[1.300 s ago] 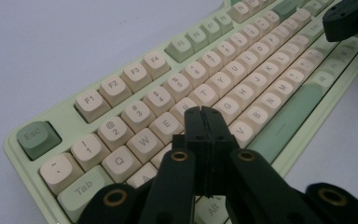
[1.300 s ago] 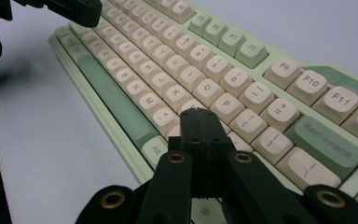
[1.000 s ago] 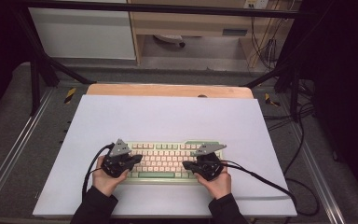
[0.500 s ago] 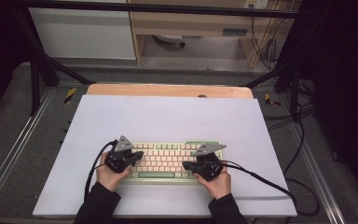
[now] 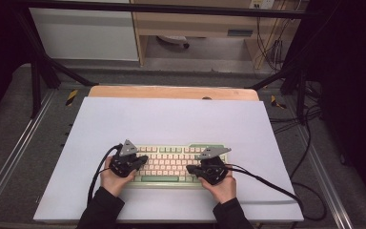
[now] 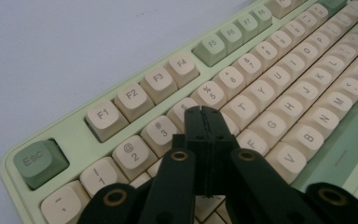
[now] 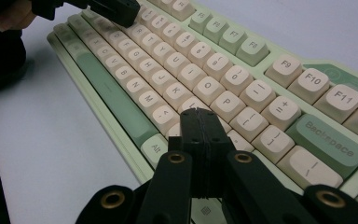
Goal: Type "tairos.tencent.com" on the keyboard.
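Note:
A pale green keyboard (image 5: 171, 163) with cream keys lies on the white table top (image 5: 171, 119) near its front edge. My left gripper (image 5: 142, 161) hovers over the keyboard's left end, jaws shut with nothing between them. In the left gripper view its tips (image 6: 202, 112) sit above the number row by the 4 key of the keyboard (image 6: 130, 98). My right gripper (image 5: 189, 169) is over the right end, also shut and empty. Its tips (image 7: 200, 114) hang above the keys near P and the Alt key on the keyboard (image 7: 261, 88). I cannot tell whether either tip touches a key.
The white top rests on a wooden board (image 5: 171, 92) at the far side. Black cables (image 5: 276, 188) trail from the right gripper over the table's right edge. The other gripper (image 7: 114, 9) shows at the top left of the right gripper view. A metal frame (image 5: 38, 81) surrounds the table.
My left gripper has shifted very slightly toward the keyboard's middle. The right gripper has stayed where it was. Both stay shut.

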Motion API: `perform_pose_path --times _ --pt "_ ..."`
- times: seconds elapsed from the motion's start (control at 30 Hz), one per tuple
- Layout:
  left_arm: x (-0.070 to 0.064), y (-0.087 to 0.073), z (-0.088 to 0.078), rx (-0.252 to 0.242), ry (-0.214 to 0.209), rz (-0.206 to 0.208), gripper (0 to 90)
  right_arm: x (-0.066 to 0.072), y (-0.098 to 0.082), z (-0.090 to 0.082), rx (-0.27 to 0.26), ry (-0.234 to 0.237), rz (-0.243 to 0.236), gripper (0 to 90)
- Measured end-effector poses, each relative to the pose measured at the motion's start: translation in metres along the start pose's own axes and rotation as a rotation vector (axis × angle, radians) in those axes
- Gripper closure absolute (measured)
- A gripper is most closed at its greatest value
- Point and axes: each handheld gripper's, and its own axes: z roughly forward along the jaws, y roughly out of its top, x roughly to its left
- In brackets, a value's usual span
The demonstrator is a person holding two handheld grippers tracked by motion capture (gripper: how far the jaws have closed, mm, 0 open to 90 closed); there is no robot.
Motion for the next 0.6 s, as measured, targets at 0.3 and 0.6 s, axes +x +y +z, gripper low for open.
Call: perform_pose_path --times 0.3,0.6 --pt "-0.001 0.0 -0.007 -0.024 -0.015 0.001 90.0 0.001 0.0 0.0 -0.004 0.001 0.0 90.0" --pt "-0.004 -0.003 -0.019 -0.037 -0.028 0.009 90.0 0.002 0.0 0.0 -0.011 0.008 0.001 90.0"
